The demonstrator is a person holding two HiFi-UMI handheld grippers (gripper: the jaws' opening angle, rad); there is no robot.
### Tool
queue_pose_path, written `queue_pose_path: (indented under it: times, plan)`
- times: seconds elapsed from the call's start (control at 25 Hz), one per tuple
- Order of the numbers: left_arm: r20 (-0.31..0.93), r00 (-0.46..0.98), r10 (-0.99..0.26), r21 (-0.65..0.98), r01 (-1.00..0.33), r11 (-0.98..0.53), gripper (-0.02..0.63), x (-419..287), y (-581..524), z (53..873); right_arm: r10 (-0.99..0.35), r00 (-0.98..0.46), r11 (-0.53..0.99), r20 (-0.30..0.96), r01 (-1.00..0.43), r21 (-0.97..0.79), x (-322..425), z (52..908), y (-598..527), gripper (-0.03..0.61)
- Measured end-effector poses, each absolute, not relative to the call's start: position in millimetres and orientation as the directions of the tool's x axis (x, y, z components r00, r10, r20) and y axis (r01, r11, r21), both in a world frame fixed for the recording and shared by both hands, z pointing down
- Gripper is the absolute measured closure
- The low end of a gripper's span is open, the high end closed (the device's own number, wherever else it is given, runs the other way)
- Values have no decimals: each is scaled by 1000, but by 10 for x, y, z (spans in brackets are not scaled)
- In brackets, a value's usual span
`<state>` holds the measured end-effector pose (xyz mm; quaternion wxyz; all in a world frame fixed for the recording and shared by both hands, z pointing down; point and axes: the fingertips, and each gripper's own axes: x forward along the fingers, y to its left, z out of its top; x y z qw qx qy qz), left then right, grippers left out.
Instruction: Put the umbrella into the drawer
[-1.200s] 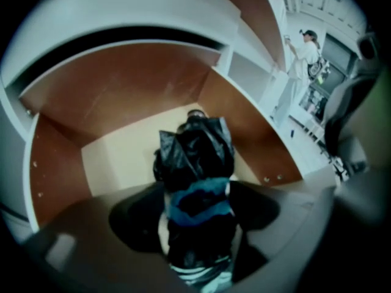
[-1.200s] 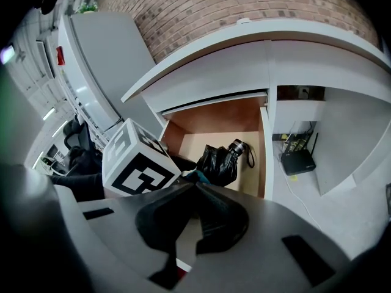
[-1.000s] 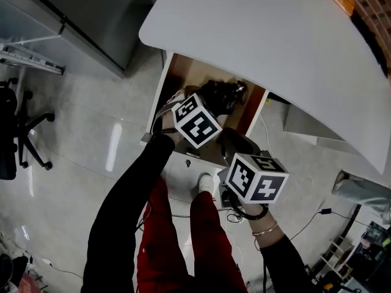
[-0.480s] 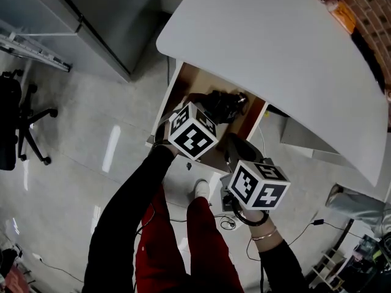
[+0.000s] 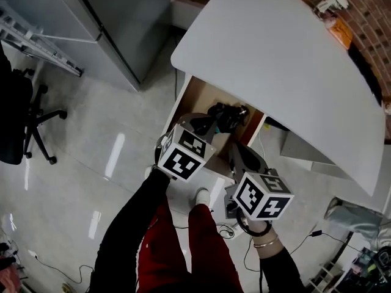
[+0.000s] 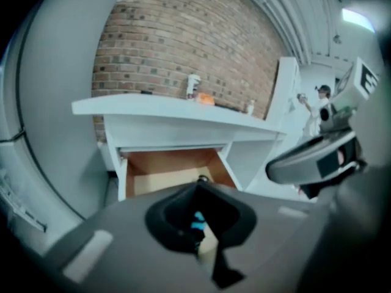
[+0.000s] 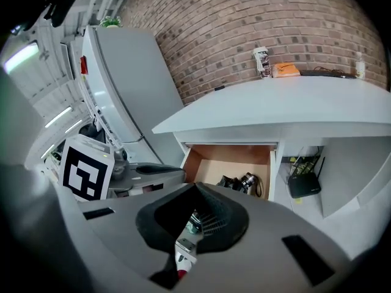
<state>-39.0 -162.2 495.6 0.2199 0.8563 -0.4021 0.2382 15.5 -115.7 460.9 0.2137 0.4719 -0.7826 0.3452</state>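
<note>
Black and folded, the umbrella (image 7: 239, 183) lies inside the wood-lined drawer (image 7: 226, 162), near its right wall. The drawer stands pulled out from under the white desk (image 5: 275, 60). My left gripper (image 6: 197, 188) has just closed its jaws on nothing. My right gripper (image 7: 197, 187) is pressed together too, empty, and both are clear of the umbrella.

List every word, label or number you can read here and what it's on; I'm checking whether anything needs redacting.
No text is readable in any view.
Left cube and right cube: black-and-white square patterns, no letters.
White can on the desk: print too blurred.
Orange pack: print too blurred.
Red patch on the grey cabinet: too small.
</note>
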Motion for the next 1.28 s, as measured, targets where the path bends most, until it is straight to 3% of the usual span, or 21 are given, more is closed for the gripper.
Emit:
queue_pose_path:
  times: [0.32, 1.0, 1.28]
  plan:
    - [529, 536, -658, 254, -839, -481, 611, -610, -1384, 4556, -616, -505, 376, 604, -863, -337, 114, 4219, -1084, 572]
    - [487, 442, -753, 251, -897, -364, 611, -892, -848, 3952, -667, -564, 464, 487, -825, -321, 209, 3607, -821, 572]
    - [415, 388, -823, 211, -921, -327, 611, -936, -707, 3483, -700, -590, 511, 402, -808, -294, 264, 3261, -692, 572]
